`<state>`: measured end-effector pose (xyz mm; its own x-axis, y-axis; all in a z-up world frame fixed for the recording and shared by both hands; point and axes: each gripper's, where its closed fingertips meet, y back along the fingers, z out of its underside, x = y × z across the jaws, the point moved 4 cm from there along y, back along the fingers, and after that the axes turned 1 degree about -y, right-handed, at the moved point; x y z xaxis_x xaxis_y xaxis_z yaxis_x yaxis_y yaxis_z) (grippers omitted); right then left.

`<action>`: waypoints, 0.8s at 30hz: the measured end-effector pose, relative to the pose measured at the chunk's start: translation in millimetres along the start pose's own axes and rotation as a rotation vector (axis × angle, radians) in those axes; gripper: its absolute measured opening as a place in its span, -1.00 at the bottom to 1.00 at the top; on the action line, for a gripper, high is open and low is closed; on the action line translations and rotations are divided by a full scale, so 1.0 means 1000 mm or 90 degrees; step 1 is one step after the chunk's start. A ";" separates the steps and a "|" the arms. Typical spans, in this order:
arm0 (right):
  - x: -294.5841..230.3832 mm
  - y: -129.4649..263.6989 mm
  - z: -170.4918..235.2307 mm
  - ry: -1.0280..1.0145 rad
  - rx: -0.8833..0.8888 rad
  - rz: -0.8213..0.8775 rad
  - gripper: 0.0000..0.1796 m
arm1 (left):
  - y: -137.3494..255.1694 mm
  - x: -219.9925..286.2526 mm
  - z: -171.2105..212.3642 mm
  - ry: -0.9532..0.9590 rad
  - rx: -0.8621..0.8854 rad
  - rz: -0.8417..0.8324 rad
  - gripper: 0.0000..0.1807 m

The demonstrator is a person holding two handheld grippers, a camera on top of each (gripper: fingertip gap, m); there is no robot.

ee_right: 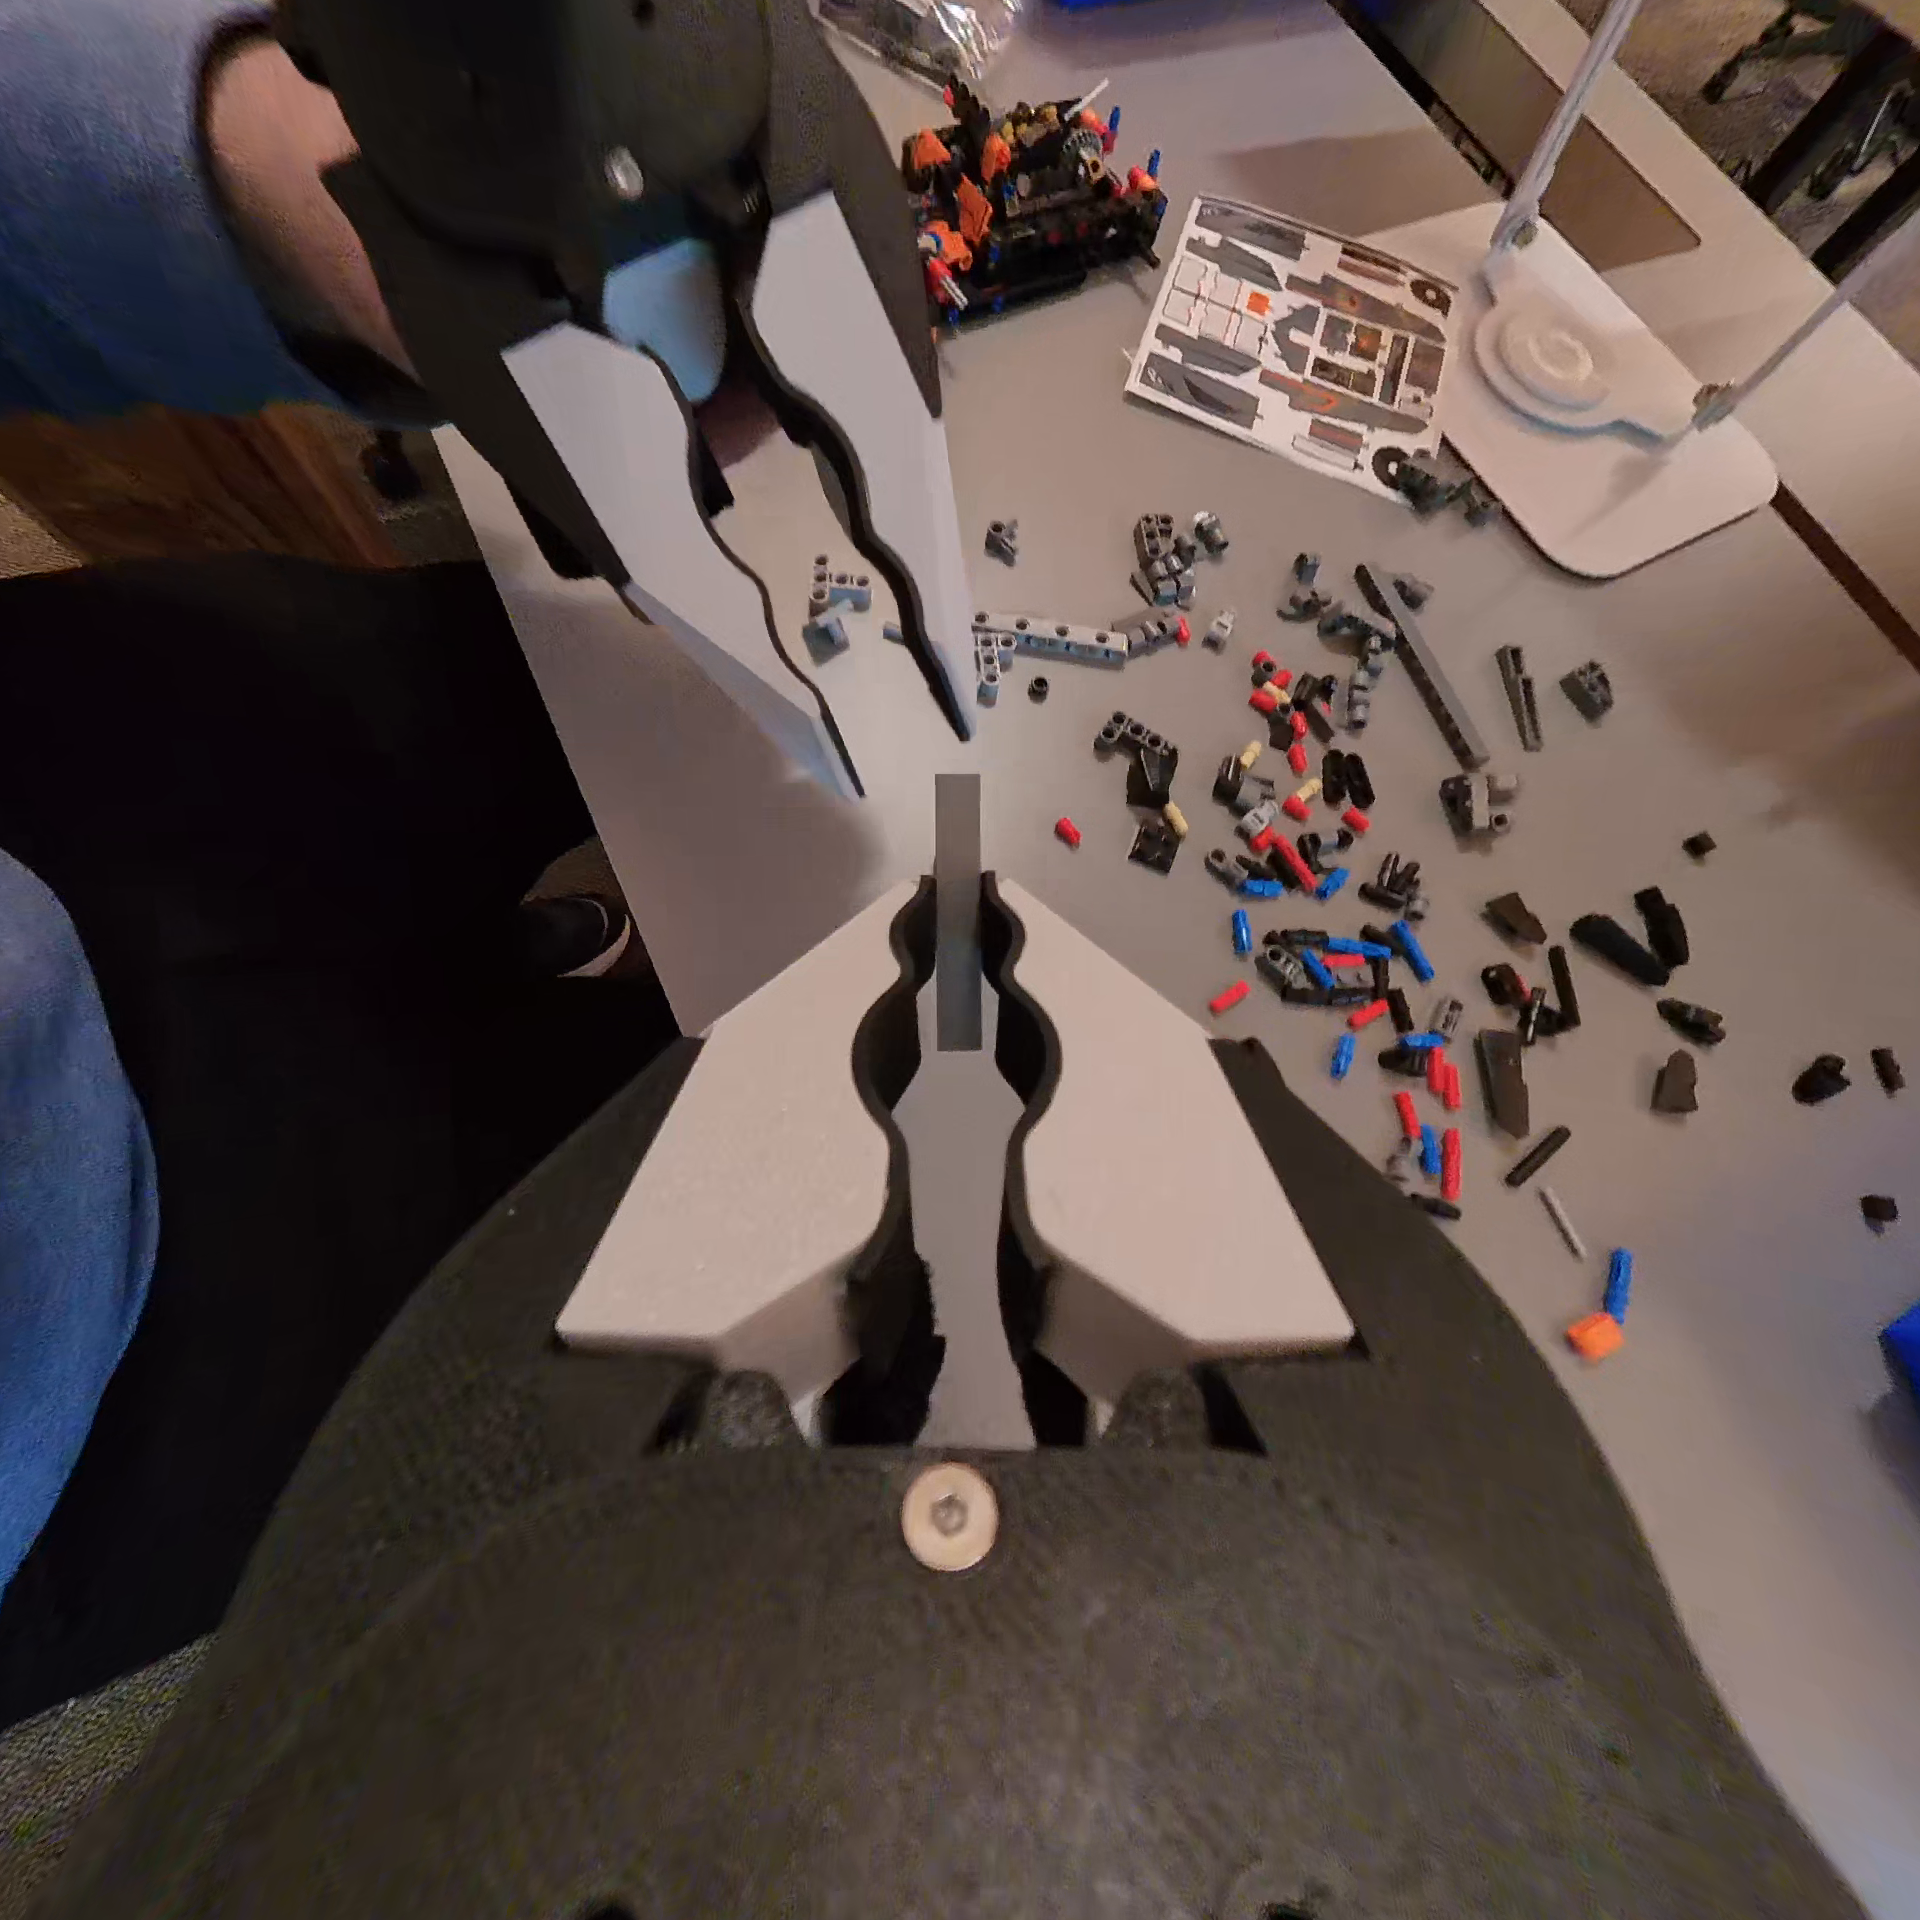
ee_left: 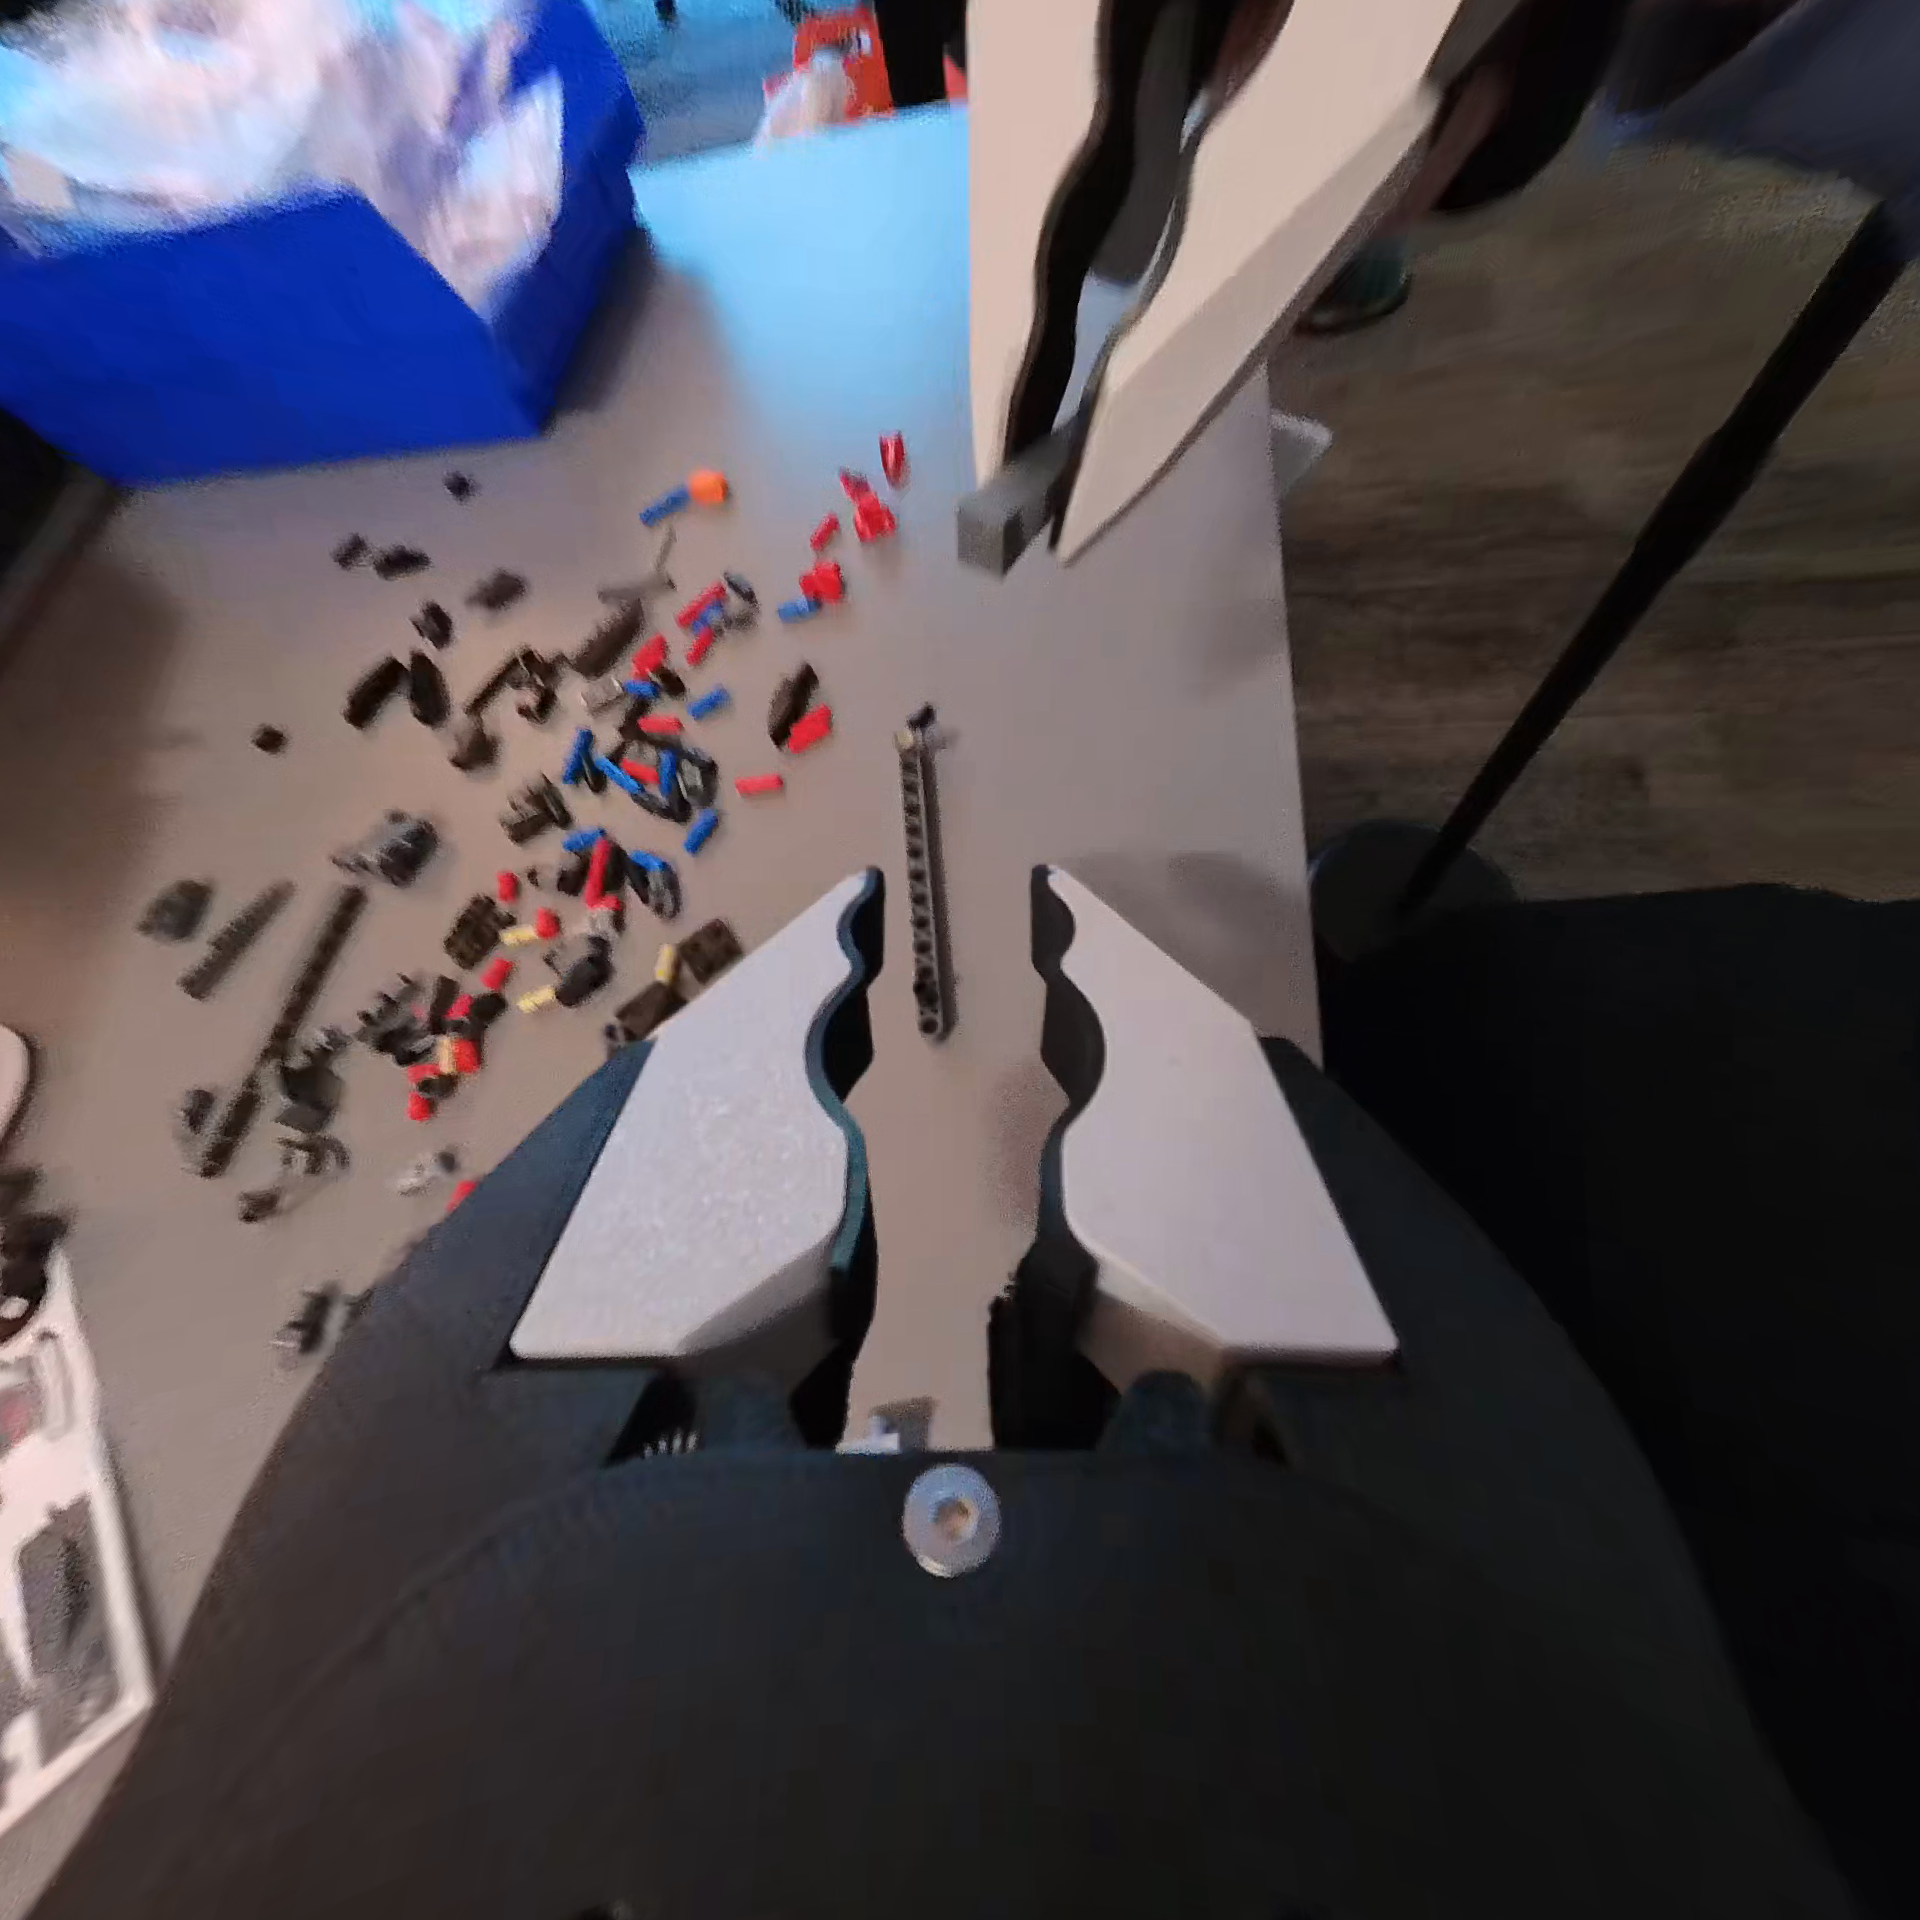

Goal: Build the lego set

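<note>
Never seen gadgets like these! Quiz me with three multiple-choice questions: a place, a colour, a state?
1. The sticker sheet lies: A) under the table B) between the half-built model and the white lamp base C) on the floor.
2. The bar in the right gripper is: A) red B) orange C) grey.
3. The left gripper is: A) open, empty B) shut on a wheel C) shut on paper.
Answers: B, it lies between them; C, a grey strip shows; A, fingers apart, gripping nothing.
</note>
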<state>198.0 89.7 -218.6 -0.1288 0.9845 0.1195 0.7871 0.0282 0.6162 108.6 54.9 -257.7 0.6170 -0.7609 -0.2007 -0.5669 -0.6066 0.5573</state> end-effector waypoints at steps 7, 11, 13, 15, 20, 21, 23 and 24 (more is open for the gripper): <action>-0.004 0.001 0.018 -0.005 -0.013 0.000 -0.95 | -0.050 0.000 0.039 0.046 -0.130 0.010 -0.57; -0.005 0.003 0.022 -0.008 -0.010 -0.003 -0.95 | -0.062 -0.003 0.047 0.060 -0.158 0.008 -0.61; -0.005 0.002 0.024 -0.009 -0.007 -0.006 -0.95 | -0.065 -0.003 0.047 0.065 -0.153 0.018 -0.66; -0.005 0.001 0.026 -0.010 -0.007 -0.009 -0.95 | -0.067 -0.003 0.046 0.066 -0.155 0.023 -0.75; -0.007 -0.002 0.030 -0.013 -0.007 -0.017 -0.95 | -0.068 -0.003 0.046 0.055 -0.158 0.024 -0.93; -0.007 -0.003 0.031 -0.014 -0.007 -0.019 -0.95 | -0.068 -0.003 0.046 0.055 -0.160 0.025 -0.93; -0.007 -0.003 0.032 -0.014 -0.006 -0.020 -0.95 | -0.066 -0.002 0.047 0.054 -0.164 0.026 -0.93; -0.008 -0.003 0.032 -0.014 -0.005 -0.021 -0.95 | -0.065 -0.002 0.048 0.053 -0.168 0.029 -0.93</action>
<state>215.8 87.4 -246.0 -0.1415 0.9865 0.0819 0.7775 0.0595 0.6261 118.0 84.2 -332.0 0.6434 -0.7576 -0.1095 -0.4398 -0.4830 0.7571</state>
